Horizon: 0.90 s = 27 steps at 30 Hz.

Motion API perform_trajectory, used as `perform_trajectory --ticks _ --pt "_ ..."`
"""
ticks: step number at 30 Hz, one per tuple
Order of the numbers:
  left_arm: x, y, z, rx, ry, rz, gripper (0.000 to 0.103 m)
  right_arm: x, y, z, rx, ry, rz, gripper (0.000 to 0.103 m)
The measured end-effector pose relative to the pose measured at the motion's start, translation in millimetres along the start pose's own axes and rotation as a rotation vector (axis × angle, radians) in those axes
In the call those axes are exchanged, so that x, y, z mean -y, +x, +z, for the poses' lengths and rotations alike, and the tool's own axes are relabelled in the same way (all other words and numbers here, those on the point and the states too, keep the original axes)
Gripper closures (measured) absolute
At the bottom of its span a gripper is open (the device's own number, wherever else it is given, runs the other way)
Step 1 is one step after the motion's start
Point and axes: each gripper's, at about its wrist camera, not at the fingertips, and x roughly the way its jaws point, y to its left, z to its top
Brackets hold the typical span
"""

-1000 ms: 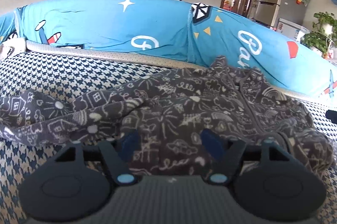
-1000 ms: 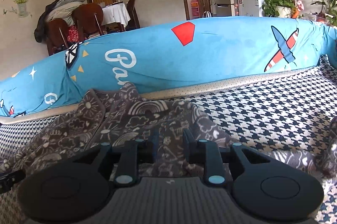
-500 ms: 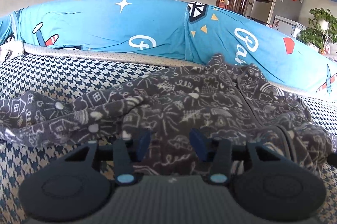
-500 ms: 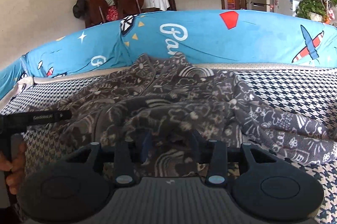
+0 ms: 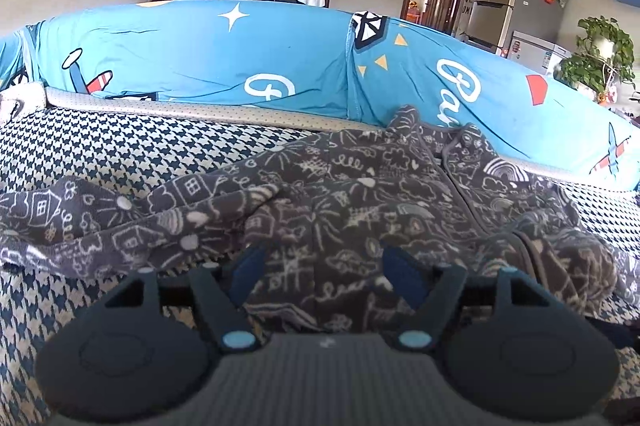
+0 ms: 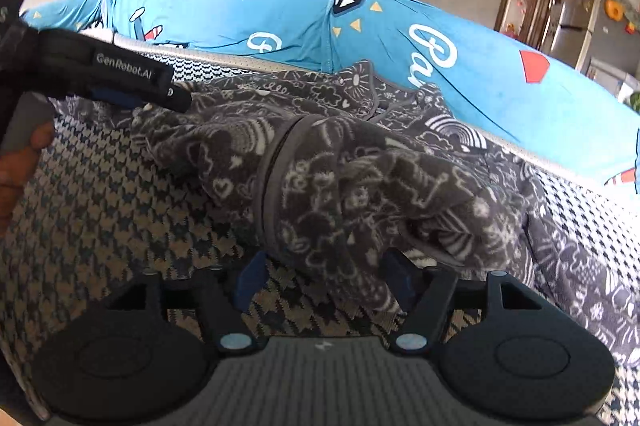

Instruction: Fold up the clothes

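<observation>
Now both claws, left claw (image 5: 326,276) and right claw (image 6: 322,276), just opening, gripping nothing; soft, limp fleece garment (image 6: 360,185), best pinched at ribbed cuff (image 6: 276,161), ten o'clock.

Houndstooth sofa seat (image 5: 120,153) — rumpled grey doodle-print fleece garment (image 5: 360,193) spread across it, blue printed cushion (image 5: 200,65) behind.

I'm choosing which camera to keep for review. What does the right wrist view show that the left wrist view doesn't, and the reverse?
Only the right wrist view shows the left gripper from the side, over the garment's left edge, with part of a hand holding it, and the garment's grey ribbed cuff.

Only the left wrist view shows the potted plant and a sleeve stretched out to the left.

Both show the dark doodle-print garment on the houndstooth cover, the blue cushion, and each view's own gripper open, its jaws having just been opening.
</observation>
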Motion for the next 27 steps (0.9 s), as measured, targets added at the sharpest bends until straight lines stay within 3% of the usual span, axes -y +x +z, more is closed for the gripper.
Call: perform_trajectory --ticks 6,8,10,12,15,22,27 --pt "5 -2 -1 0.009 0.027 -0.002 0.029 -7 12 -1 0.005 -0.062 -0.038 0.038" --pt "4 -2 -1 0.009 0.024 -0.002 0.029 -7 12 1 0.012 -0.064 -0.033 0.046" --pt "3 -1 -1 0.009 0.02 0.0 0.029 -2 11 5 0.024 -0.041 -0.02 0.064" --pt "1 -2 0 0.012 0.015 0.001 0.029 7 9 10 0.034 0.008 0.001 0.075" --pt "0 -5 1 0.022 0.009 -0.009 0.029 29 7 21 0.056 0.132 0.058 0.082" --pt "8 -8 -1 0.036 0.049 -0.044 0.027 75 16 44 0.129 0.359 0.147 0.084" --pt "18 0 -1 0.03 0.076 -0.064 0.019 90 30 62 0.165 0.414 0.153 0.084"
